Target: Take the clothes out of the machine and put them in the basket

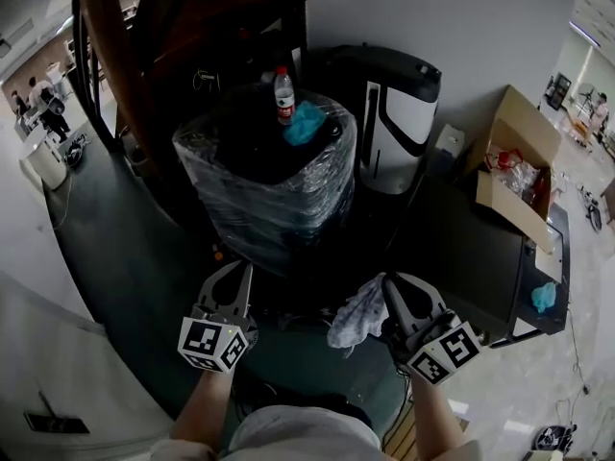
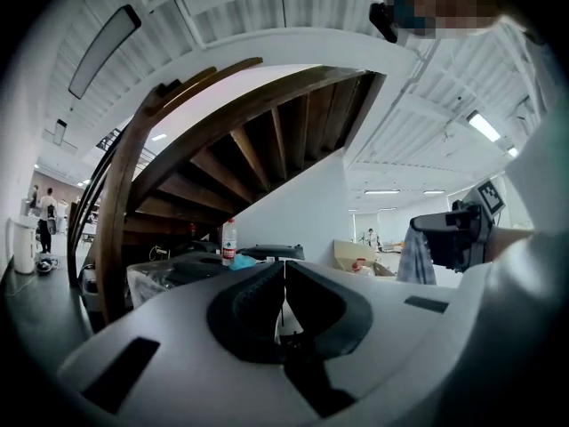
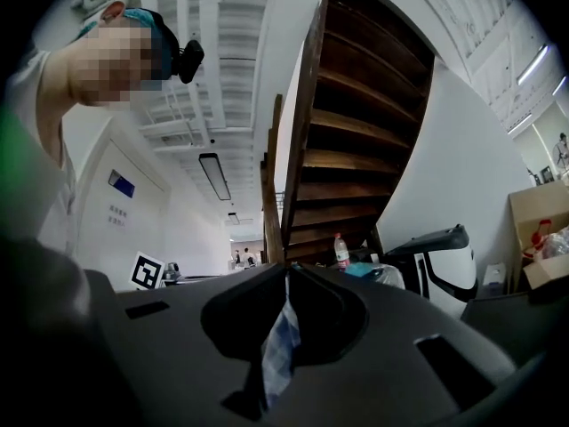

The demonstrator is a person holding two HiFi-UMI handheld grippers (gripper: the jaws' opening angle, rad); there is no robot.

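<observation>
Right gripper (image 1: 389, 291) clamped on 1 edge of the checked cloth (image 1: 357, 313), so the rest hangs free for carrying. Left gripper (image 1: 242, 275): jaws together, empty, held alongside. No basket identifiable.

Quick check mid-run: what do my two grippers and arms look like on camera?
Both the left gripper and right gripper are grey, with tapered fingers lined in dark ribbed padding. Each carries a cube of black-and-white square markers at its base. No cables show. The person wears a light short-sleeved top.
</observation>
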